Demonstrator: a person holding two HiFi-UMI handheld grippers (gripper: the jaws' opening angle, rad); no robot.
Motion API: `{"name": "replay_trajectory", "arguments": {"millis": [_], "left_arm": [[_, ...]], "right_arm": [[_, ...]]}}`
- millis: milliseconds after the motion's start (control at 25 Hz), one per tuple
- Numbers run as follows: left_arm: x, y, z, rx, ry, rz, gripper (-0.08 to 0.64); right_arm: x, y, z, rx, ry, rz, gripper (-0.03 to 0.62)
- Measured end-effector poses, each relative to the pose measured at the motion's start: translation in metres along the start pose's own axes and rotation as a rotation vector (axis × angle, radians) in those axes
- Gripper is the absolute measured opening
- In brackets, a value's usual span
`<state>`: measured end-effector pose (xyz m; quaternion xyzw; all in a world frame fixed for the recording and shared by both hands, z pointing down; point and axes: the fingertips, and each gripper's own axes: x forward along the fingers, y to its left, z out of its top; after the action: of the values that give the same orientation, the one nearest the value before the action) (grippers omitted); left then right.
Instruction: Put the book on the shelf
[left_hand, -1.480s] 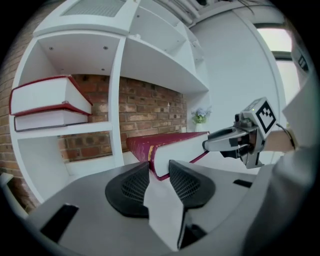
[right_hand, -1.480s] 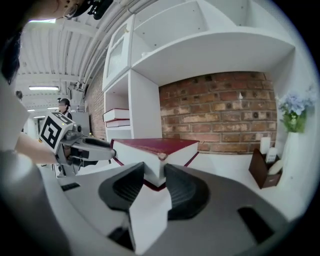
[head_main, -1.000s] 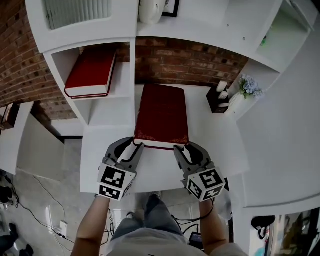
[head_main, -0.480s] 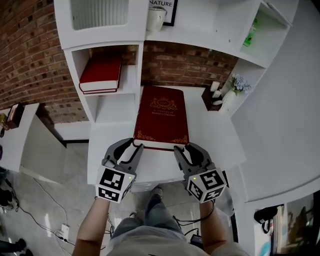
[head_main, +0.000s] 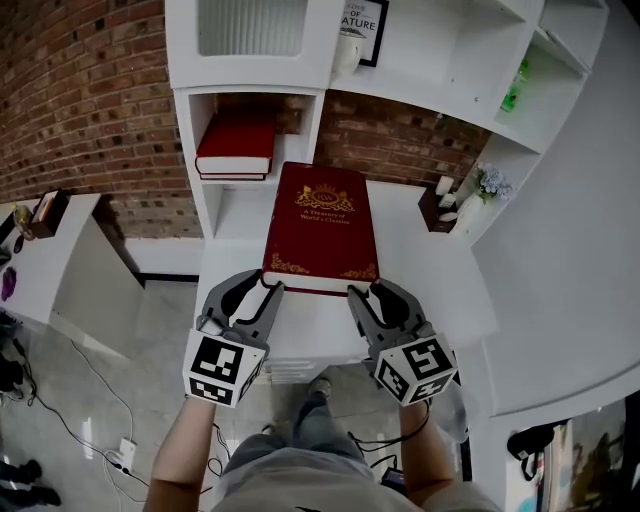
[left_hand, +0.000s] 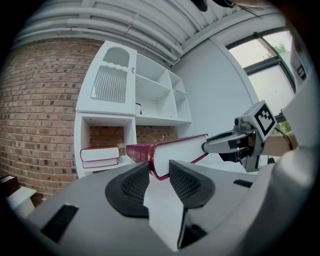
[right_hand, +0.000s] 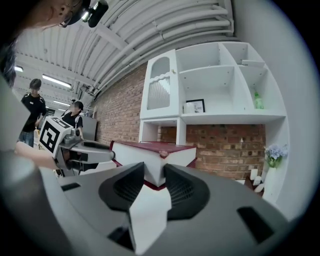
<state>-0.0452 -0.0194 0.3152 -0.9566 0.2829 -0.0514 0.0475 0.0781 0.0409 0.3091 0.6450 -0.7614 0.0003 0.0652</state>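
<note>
Left gripper (head_main: 255, 290), right gripper (head_main: 372, 295) each clamped on near corner of thick dark-red hardcover book (head_main: 322, 225), over front edge of white worktop (head_main: 440, 290). Risk: corner-only grip; heavy far end sags, clips divider of white shelf (head_main: 311, 125).

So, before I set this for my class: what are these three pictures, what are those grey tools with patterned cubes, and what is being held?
No robot here: a person holds a hand-held gripper in each hand. The head view looks down from a camera on the person's head; the other two come from cameras riding on each gripper, looking along its jaws. The left gripper and the right gripper each clamp a near corner of a large red book, held flat above a white desk. The marked cubes belong to the grippers. Ahead stands a white shelf unit, with a second red book lying in one compartment. A small vase of flowers stands on the desk at the right.
</note>
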Motion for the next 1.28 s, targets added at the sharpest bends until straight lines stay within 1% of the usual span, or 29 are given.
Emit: {"name": "replay_trajectory", "arguments": {"millis": [360,520,880,1120,1280], "left_arm": [[-0.033,0.033,0.020,0.009,-0.044,0.069,0.133],[-0.043,0.045,0.030,0.027,-0.062,0.100,0.133],[-0.062,0.075,0.041,0.034,-0.073,0.161,0.133],[-0.062,0.092,0.042,0.032,-0.070,0.198,0.133],[-0.056,0.110,0.043,0.032,-0.067,0.218,0.133]], "right_arm": [[0.018,0.033,0.031,-0.026,-0.048,0.055,0.137],[0.027,0.043,0.044,-0.039,-0.065,0.077,0.137],[0.051,0.065,0.064,-0.049,-0.091,0.133,0.137],[0.070,0.069,0.068,-0.050,-0.098,0.168,0.137],[0.090,0.070,0.074,-0.052,-0.106,0.184,0.137]]}}
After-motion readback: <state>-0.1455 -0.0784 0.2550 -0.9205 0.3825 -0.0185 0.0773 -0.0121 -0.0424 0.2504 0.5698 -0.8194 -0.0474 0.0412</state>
